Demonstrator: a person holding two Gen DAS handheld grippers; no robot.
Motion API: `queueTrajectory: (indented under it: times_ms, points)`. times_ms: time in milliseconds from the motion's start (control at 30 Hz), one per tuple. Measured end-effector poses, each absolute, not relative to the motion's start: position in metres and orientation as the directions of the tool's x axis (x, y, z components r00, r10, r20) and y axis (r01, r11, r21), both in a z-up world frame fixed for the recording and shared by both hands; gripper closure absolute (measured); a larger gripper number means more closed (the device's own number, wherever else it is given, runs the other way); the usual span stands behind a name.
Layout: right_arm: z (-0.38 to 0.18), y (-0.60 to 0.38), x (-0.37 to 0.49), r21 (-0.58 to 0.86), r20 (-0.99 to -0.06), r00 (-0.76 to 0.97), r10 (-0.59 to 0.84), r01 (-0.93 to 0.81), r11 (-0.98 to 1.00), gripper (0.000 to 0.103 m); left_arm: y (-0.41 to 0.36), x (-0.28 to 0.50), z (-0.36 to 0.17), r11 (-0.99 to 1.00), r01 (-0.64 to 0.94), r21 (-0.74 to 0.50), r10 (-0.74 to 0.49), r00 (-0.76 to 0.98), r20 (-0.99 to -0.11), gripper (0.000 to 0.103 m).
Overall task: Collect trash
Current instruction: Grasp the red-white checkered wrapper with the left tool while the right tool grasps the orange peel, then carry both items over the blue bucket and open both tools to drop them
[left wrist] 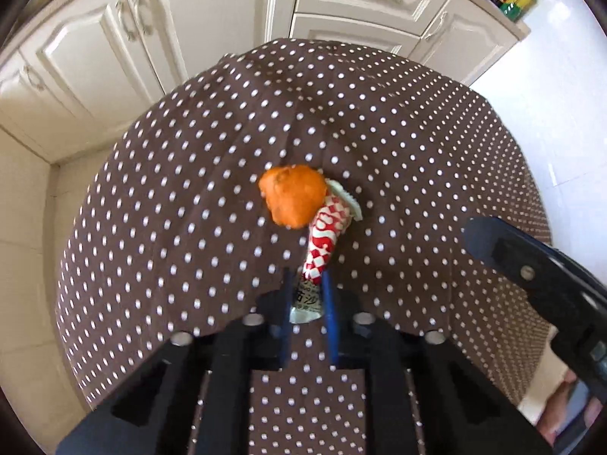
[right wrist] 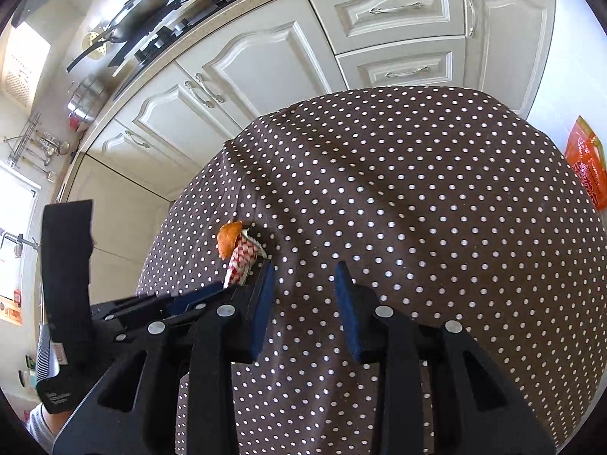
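Left gripper [left wrist: 308,284], nearest the camera, has its blue fingers [left wrist: 331,303] drawn narrow on the near end of a red-and-white checkered wrapper [left wrist: 324,239]. The wrapper's far end lies on the brown polka-dot tablecloth [left wrist: 189,189], touching an orange peel [left wrist: 294,195] just beyond it. Right gripper [right wrist: 305,284] holds nothing, its fingers set apart over bare cloth, just right of the wrapper in its own view. An orange bag [right wrist: 586,163] sits past the table's right edge. White cabinets [left wrist: 212,15] stand farthest, with a pan [right wrist: 140,11] on the stove.
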State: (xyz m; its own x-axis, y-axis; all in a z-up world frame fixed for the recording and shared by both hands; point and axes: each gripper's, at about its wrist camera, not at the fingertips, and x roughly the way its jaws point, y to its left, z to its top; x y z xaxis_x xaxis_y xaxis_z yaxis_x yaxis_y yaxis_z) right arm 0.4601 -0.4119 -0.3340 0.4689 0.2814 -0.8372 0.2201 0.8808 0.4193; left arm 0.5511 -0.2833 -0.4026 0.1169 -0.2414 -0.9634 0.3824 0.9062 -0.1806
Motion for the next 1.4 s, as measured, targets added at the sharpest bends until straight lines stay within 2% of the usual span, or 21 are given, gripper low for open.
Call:
queueTrajectory:
  times_ms: [200, 467, 533, 767, 867, 967, 1033, 1133, 1233, 1300, 1333, 1400]
  points:
    - [-0.333, -0.385, 0.48, 0.427, -0.831, 0.456, 0.318, 0.158, 0.89, 0.072, -0.245, 0.536, -0.389, 0.904, 0.32, -0.283, -0.327, 0.089, -0.941, 0.094]
    - [-0.345, -0.342, 0.51, 0.409, -0.833, 0.431, 0.346, 0.059, 0.911, 0.07, -0.181, 0.533, -0.38, 0.956, 0.173, -0.236, -0.264, 0.168, -0.95, 0.094]
    - [-0.349, -0.332, 0.515, 0.37, -0.846, 0.426, 0.321, 0.034, 0.929, 0.066, -0.162, 0.54, -0.383, 0.97, 0.119, -0.211, -0.231, 0.191, -0.954, 0.094]
    - [-0.372, -0.308, 0.521, 0.239, -0.893, 0.384, 0.233, -0.032, 0.97, 0.065, -0.129, 0.544, -0.386, 0.978, 0.026, -0.208, -0.208, 0.218, -0.953, 0.094]
    - [-0.372, -0.297, 0.515, 0.157, -0.896, 0.408, 0.174, -0.075, 0.985, 0.068, -0.124, 0.541, -0.386, 0.976, 0.016, -0.216, -0.215, 0.218, -0.952, 0.094]
    - [-0.372, -0.298, 0.512, 0.159, -0.898, 0.404, 0.174, -0.069, 0.985, 0.07, -0.121, 0.533, -0.38, 0.974, 0.016, -0.227, -0.225, 0.22, -0.949, 0.094]
    - [-0.366, -0.297, 0.509, 0.153, -0.894, 0.417, 0.164, -0.06, 0.986, 0.08, -0.12, 0.528, -0.376, 0.974, 0.021, -0.227, -0.226, 0.224, -0.948, 0.094]
    - [-0.354, -0.293, 0.506, 0.143, -0.89, 0.43, 0.153, -0.055, 0.988, 0.089, -0.116, 0.523, -0.372, 0.972, 0.027, -0.232, -0.232, 0.233, -0.944, 0.094]
    - [-0.353, -0.292, 0.5, 0.155, -0.896, 0.416, 0.156, -0.037, 0.987, 0.09, -0.106, 0.514, -0.366, 0.97, 0.026, -0.243, -0.242, 0.236, -0.941, 0.094]
    - [-0.351, -0.298, 0.494, 0.183, -0.89, 0.427, 0.162, 0.009, 0.983, 0.086, -0.1, 0.509, -0.364, 0.969, 0.033, -0.246, -0.247, 0.236, -0.94, 0.094]
    - [-0.349, -0.299, 0.491, 0.177, -0.888, 0.435, 0.151, 0.02, 0.984, 0.075, -0.099, 0.507, -0.363, 0.968, 0.037, -0.248, -0.25, 0.237, -0.939, 0.094]
    - [-0.349, -0.301, 0.487, 0.176, -0.881, 0.453, 0.138, 0.043, 0.983, 0.06, -0.097, 0.505, -0.363, 0.967, 0.043, -0.25, -0.253, 0.239, -0.937, 0.094]
